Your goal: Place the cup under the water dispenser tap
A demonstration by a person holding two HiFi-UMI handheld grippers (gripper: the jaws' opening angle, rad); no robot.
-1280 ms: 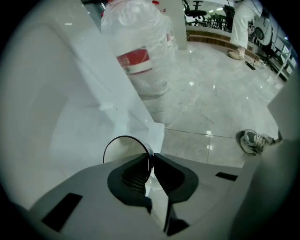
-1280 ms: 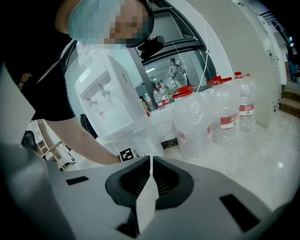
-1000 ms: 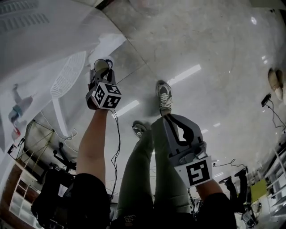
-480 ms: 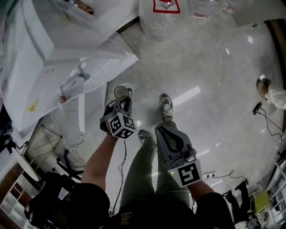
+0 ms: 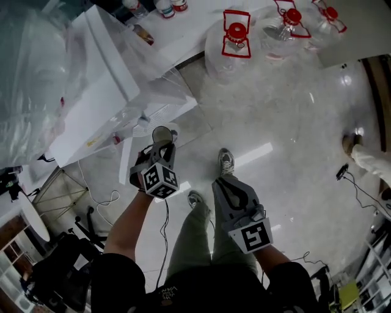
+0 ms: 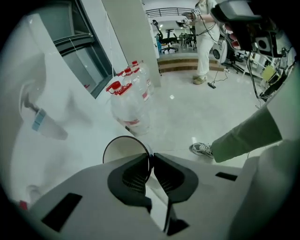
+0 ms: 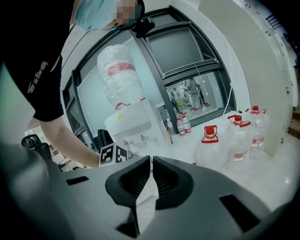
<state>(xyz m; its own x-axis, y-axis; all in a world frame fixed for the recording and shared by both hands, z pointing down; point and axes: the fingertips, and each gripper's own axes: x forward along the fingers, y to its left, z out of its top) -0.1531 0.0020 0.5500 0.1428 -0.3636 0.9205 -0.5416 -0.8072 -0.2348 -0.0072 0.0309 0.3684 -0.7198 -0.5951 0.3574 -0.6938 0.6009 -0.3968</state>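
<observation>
A paper cup (image 5: 162, 133) hangs upright with its rim pinched in my left gripper (image 5: 160, 148), just right of and below the taps (image 5: 143, 120) of the white water dispenser (image 5: 104, 92). In the left gripper view the cup's (image 6: 123, 151) wall sits between the shut pads of the left gripper (image 6: 151, 161), and a blue-tipped tap (image 6: 40, 119) juts out at far left. My right gripper (image 5: 221, 183) is shut on nothing, held lower to the right. In its own view the right gripper (image 7: 151, 164) faces the dispenser (image 7: 133, 124) and its inverted bottle (image 7: 119, 75).
Several big water jugs with red caps (image 5: 235, 43) stand on the glossy floor right of the dispenser. Small bottles (image 5: 162, 7) line a ledge behind. The holder's shoes (image 5: 226, 162) are below the grippers. Cables and a stand (image 5: 67, 195) lie at left. Another person (image 6: 204, 42) stands farther off.
Both grippers have risen and the view has lifted from the floor to the dispenser and jugs. The left gripper still grips the cup, which is now close below the taps.
</observation>
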